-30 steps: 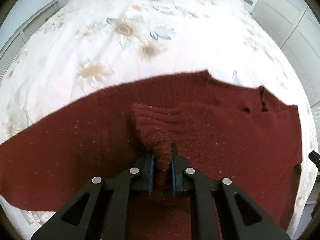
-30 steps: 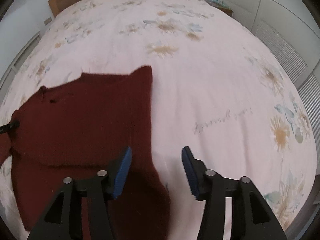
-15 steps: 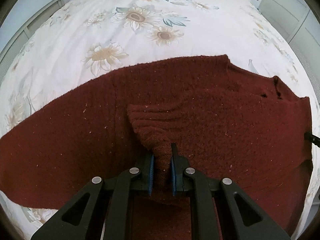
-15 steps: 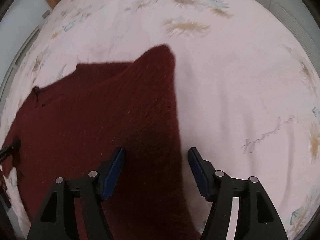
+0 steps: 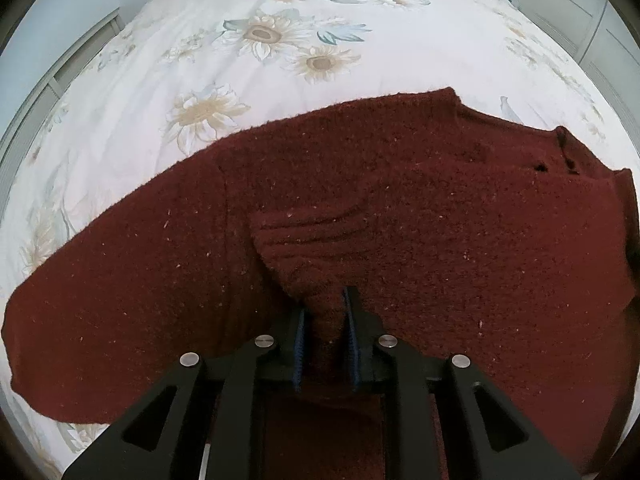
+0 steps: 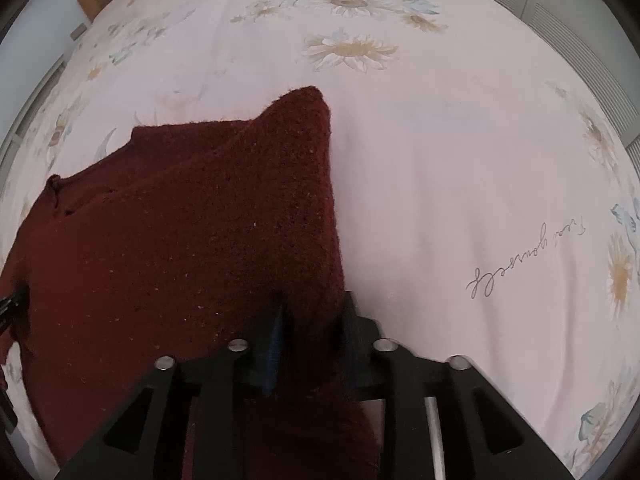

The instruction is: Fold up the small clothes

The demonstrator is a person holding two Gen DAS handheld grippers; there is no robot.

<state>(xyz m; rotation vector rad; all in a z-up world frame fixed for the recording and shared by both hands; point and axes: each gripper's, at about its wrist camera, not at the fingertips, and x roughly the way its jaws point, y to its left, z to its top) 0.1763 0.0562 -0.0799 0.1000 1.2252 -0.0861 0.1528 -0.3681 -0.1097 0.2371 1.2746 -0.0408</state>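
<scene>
Bed point(image 5: 168, 92), floral cover, carrying one dark red knitted sweater point(image 5: 440, 184) spread mostly flat across its near part; I see one sleeve point(image 5: 120, 280) lying out unfolded to the left and the neckline at the right, so I judge the fold barely started, with sleeves and body all left to do. Left gripper point(image 5: 323, 320): I have it closed tight on a bunched ribbed pinch of the knit. Right gripper point(image 6: 314, 328): narrowed around the sweater's right-hand edge point(image 6: 328, 200), apparently clamping it, though blur keeps me from certainty.
</scene>
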